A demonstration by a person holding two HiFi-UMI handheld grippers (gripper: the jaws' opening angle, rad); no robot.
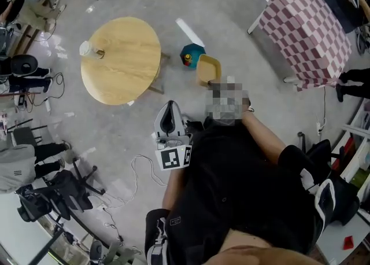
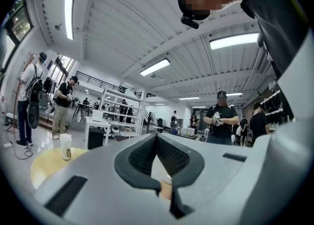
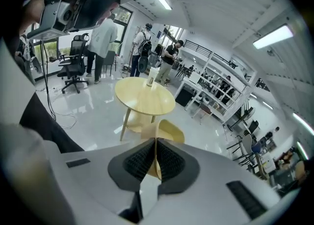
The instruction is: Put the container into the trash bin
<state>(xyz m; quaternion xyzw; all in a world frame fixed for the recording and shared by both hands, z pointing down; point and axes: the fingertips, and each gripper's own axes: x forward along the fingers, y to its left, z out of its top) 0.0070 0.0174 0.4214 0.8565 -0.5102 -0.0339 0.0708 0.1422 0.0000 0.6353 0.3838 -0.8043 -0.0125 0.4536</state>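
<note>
Overhead, the biggest thing in sight is the round wooden bench (image 1: 121, 64), standing on the grey floor to the person's front left. The left hand-held gripper (image 1: 169, 107) is held level near the person's chest, its pads pressed together at the tips with nothing pinched between them. The right hand-held gripper (image 3: 156, 143) is clamped on one thin wall of the yellow container (image 3: 169, 131) and carries it in the air, clear of the bench. The container is tilted, its mouth opening to the right and upward in the right gripper view (it looks roughly as wide as it is long, so I cannot tell a long axis). From the head view it hangs just beside a small teal bin (image 1: 191, 54) on the floor.
</note>
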